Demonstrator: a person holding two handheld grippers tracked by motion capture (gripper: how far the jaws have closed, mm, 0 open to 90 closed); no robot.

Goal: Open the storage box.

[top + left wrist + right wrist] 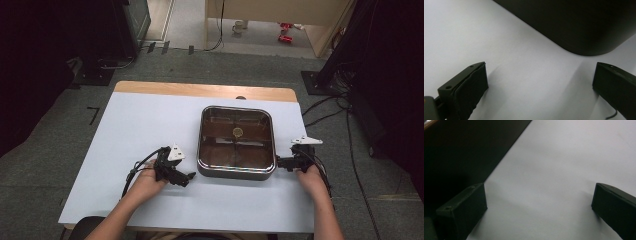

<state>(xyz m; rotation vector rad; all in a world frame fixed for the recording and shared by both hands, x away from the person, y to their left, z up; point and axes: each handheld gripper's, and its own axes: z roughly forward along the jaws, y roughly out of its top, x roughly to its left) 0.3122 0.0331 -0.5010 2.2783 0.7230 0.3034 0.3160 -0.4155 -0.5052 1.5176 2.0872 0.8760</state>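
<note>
A square metal pan [236, 142] with a dark inside and a small round mark at its centre sits on the white table sheet [140, 130]. My left gripper [189, 177] rests low on the sheet just left of the pan's near left corner, open and empty. In the left gripper view the pan's dark rounded corner [584, 27] lies ahead of the spread jaws. My right gripper [280, 162] is at the pan's near right corner, open and empty. In the right gripper view the pan's dark wall [464, 150] runs along the left, close to the left jaw.
The wooden table edge [200, 90] shows beyond the sheet. Grey floor surrounds the table, with dark stands and cables [330, 107] at the right and dark equipment [105, 35] at the back left.
</note>
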